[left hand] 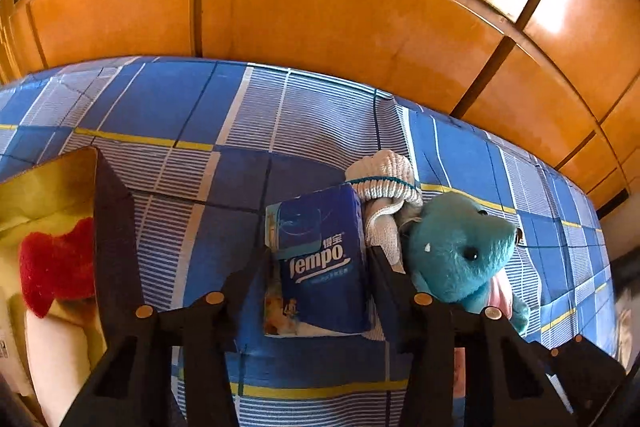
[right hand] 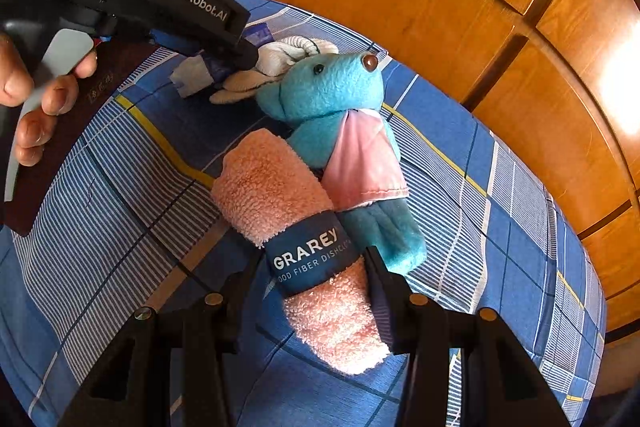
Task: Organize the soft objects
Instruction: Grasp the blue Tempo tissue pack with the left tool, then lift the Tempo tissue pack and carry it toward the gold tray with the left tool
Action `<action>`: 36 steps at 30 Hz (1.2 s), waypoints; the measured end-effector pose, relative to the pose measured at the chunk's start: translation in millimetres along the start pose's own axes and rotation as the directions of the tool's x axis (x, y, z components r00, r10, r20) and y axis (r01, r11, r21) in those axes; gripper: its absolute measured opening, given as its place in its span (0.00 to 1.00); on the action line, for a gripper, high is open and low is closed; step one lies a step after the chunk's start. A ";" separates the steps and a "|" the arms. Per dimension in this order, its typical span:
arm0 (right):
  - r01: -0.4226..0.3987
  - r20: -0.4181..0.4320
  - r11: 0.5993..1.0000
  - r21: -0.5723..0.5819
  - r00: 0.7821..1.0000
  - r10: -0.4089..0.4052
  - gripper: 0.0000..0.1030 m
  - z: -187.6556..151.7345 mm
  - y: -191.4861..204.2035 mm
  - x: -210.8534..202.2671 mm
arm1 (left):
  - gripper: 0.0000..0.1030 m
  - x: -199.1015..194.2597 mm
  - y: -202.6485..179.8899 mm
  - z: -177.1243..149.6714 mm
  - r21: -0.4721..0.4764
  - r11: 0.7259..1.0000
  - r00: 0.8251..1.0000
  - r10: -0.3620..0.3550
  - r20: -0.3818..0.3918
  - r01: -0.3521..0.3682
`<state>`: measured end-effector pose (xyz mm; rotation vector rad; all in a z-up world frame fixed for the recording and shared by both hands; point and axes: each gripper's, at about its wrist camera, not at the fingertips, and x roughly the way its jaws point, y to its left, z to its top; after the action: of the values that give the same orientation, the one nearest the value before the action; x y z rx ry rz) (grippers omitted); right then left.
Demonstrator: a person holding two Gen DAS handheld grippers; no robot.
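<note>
A dark blue Tempo tissue pack (left hand: 320, 263) stands on the blue checked sheet (left hand: 160, 107). My left gripper (left hand: 318, 255) is shut on it, a finger pressing each side; in the right wrist view the left gripper (right hand: 224, 63) reaches down from the top left. A rolled pink dishcloth (right hand: 280, 187) with a dark blue paper band lies on the sheet, and my right gripper (right hand: 316, 259) is shut on it at the band. A teal plush toy (left hand: 460, 251) (right hand: 320, 95) with a pink scarf lies beside both. White knitted cloth (left hand: 384, 179) (right hand: 288, 55) sits behind the pack.
At the left stands a dark box (left hand: 116, 227) with a yellow lining, and a red plush piece (left hand: 56, 263) lies inside. Orange wooden cupboard doors (left hand: 320, 7) rise behind the bed. A person's hand (right hand: 36, 95) holds the left gripper's handle.
</note>
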<state>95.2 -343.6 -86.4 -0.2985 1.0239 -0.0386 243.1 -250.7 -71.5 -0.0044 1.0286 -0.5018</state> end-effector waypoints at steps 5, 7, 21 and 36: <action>-0.014 0.003 1.000 0.009 1.000 0.014 0.46 -0.7 -1.8 0.0 | 0.29 -24.7 -11.5 -8.5 0.078 0.997 0.999 0.011 0.042 -0.015; -0.020 0.005 1.000 0.010 1.000 0.020 0.46 -1.1 -2.9 0.2 | 0.29 -39.3 -15.7 -17.8 0.102 0.995 0.999 -0.010 0.046 0.005; -0.101 -0.002 0.994 0.046 0.995 0.101 0.44 -4.3 -20.0 -4.0 | 0.38 -98.7 -52.3 -167.7 0.391 0.917 0.996 -0.070 -0.045 0.082; -0.082 0.008 0.996 0.026 0.997 0.082 0.47 -3.3 -14.5 -3.0 | 0.75 -84.5 -56.0 -163.4 0.414 0.909 0.998 -0.061 0.009 0.051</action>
<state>92.4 -357.7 -81.7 -0.2322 1.0276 0.0229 52.1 -229.3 -75.2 0.3388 0.8858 -0.7642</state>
